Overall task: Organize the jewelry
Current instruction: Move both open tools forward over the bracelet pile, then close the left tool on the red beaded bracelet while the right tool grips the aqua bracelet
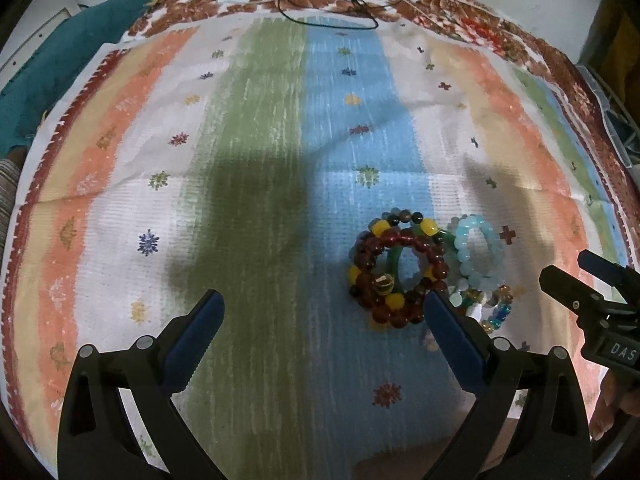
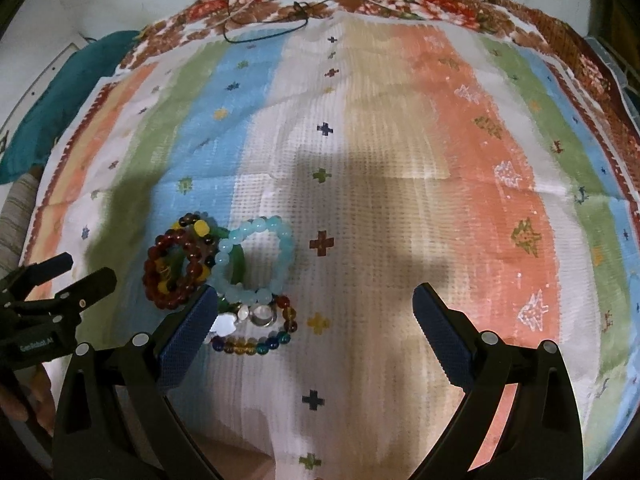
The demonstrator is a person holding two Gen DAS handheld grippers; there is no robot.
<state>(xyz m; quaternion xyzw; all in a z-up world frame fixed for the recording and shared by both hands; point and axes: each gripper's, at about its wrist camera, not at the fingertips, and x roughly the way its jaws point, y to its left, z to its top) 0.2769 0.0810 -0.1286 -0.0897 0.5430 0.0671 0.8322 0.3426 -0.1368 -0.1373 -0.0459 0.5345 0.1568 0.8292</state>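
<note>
Item: bead bracelets, one tangled heap on the striped cloth [image 2: 400, 160]. Dark red bracelet [image 1: 400, 276], pale blue bracelet [image 2: 256, 260], multicoloured bracelet [image 2: 256, 344] overlap. I judge nothing sorted yet. My left gripper [image 1: 324, 320] and right gripper [image 2: 316, 316]: jaws released, empty, beside the heap.

Dark red bead bracelet [image 1: 400, 276], pale blue bracelet [image 2: 256, 260] and multicoloured bracelet [image 2: 256, 344] lie overlapping in one heap.
</note>
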